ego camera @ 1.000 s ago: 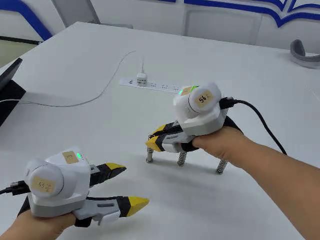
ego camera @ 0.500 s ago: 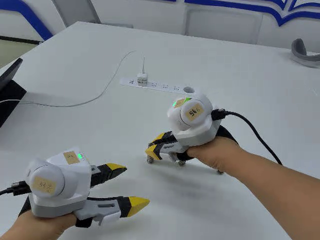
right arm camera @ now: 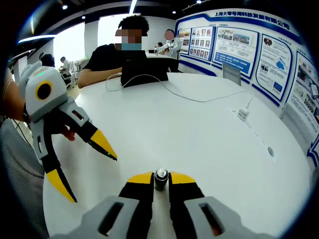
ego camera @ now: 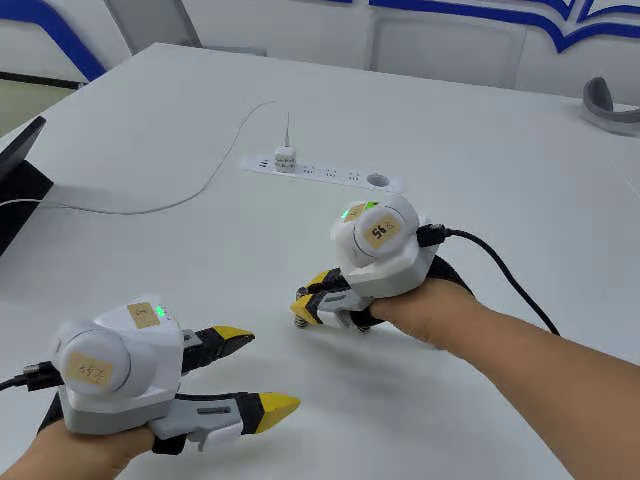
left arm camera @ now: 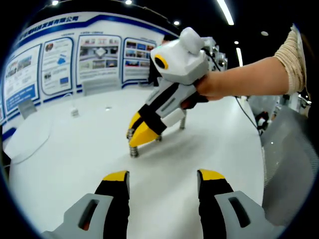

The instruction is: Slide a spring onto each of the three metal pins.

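Note:
My right gripper [ego camera: 306, 303] is low over the white table [ego camera: 150, 250], shut on the top of a metal pin [ego camera: 299, 320] that carries a spring. In the right gripper view the pin's round head [right arm camera: 160, 175] sits pinched in my right gripper [right arm camera: 161, 178]. The left gripper view shows the right gripper [left arm camera: 141, 133] on that sprung pin [left arm camera: 133, 149], with another sprung pin [left arm camera: 183, 120] standing behind it. My left gripper [ego camera: 258, 370] rests near the front left, open and holding nothing, well apart from the pins. It also appears open in its own view [left arm camera: 164, 177] and in the right gripper view [right arm camera: 84, 164].
A white power strip [ego camera: 320, 172] with a plug and a thin cable [ego camera: 200, 185] lies behind the pins. A dark screen [ego camera: 18, 170] stands at the left edge, a grey curved object [ego camera: 608, 106] at the far right. People [right arm camera: 127, 55] sit at the table's far side.
My right gripper has come down toward the table on the pin and drawn slightly nearer; its hand now hides the two other pins in the head view. The left gripper has stayed put.

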{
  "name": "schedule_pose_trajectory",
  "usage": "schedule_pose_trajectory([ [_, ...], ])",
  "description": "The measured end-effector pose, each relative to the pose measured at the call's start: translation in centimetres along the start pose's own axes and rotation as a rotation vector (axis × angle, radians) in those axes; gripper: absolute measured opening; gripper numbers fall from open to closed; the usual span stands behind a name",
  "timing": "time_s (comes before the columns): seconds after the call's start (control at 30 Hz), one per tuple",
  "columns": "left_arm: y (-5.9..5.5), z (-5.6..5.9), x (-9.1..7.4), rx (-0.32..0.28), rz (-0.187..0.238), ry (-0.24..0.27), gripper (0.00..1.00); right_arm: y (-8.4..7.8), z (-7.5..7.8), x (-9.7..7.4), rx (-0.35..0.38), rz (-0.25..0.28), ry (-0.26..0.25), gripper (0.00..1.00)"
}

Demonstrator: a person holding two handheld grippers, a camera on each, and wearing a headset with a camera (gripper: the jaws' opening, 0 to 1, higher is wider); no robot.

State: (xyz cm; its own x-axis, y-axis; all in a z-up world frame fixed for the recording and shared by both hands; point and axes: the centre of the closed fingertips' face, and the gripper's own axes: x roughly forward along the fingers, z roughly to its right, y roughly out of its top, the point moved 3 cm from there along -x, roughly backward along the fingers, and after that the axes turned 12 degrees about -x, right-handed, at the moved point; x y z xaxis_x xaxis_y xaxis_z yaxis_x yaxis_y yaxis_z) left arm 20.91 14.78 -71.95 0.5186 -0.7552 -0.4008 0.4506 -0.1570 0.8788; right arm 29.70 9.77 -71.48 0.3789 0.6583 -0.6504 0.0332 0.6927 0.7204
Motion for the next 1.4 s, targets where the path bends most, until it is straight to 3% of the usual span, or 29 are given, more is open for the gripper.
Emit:
schedule_pose_trajectory([
  [0.43, 0.4, 0.0, 0.1, -0.001, 0.01, 0.005, 0.57, -0.1, -0.4, -1.4, -0.001, 0.01, -0.02, 0.18],
  [1.0, 0.9, 0.1, 0.0, -0.001, 0.019, 0.012, 0.63, -0.2, -1.8, -4.7, 0.017, 0.06, -0.064, 0.21],
  [1.4, 1.0, 0.1, 0.0, -0.001, 0.017, 0.017, 0.67, -2.5, -3.1, -6.6, 0.056, 0.055, -0.08, 0.22],
])
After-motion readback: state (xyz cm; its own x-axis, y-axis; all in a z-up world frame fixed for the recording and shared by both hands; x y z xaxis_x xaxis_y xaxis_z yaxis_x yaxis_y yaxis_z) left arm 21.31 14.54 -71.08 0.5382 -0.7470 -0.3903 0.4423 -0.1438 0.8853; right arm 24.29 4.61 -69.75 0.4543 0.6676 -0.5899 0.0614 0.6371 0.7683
